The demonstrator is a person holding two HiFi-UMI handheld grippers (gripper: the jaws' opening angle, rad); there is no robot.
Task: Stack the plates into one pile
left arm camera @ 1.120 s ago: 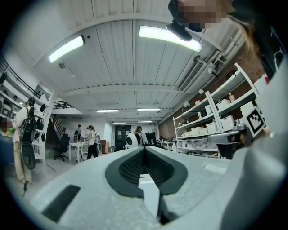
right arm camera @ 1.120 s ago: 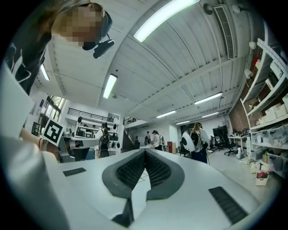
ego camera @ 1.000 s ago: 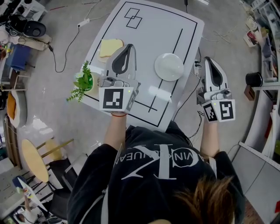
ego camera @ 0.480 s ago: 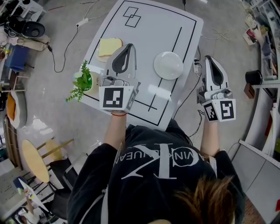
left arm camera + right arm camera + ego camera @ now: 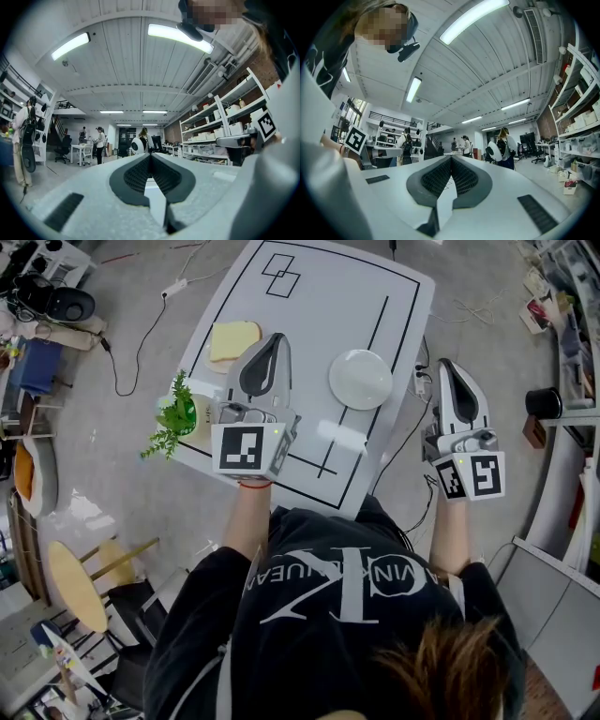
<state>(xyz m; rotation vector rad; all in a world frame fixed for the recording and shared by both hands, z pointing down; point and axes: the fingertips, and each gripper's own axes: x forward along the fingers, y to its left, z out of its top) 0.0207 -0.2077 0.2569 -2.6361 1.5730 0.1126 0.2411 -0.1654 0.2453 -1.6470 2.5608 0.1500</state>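
Left gripper (image 5: 277, 337) and right gripper (image 5: 444, 366): jaws closed, both empty. Round white ceramic plate (image 5: 361, 380) and pale yellow square plate (image 5: 235, 340) lie well apart on white table (image 5: 309, 306). Risks: a thin rim could slip from the pads, and a left reach could clip the small green potted plant (image 5: 178, 415).

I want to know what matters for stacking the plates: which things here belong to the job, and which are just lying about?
For the job: white round plate, yellow square plate, left gripper, right gripper (both shut, empty).
Lying about: potted plant at the table edge, wooden stool on the floor.
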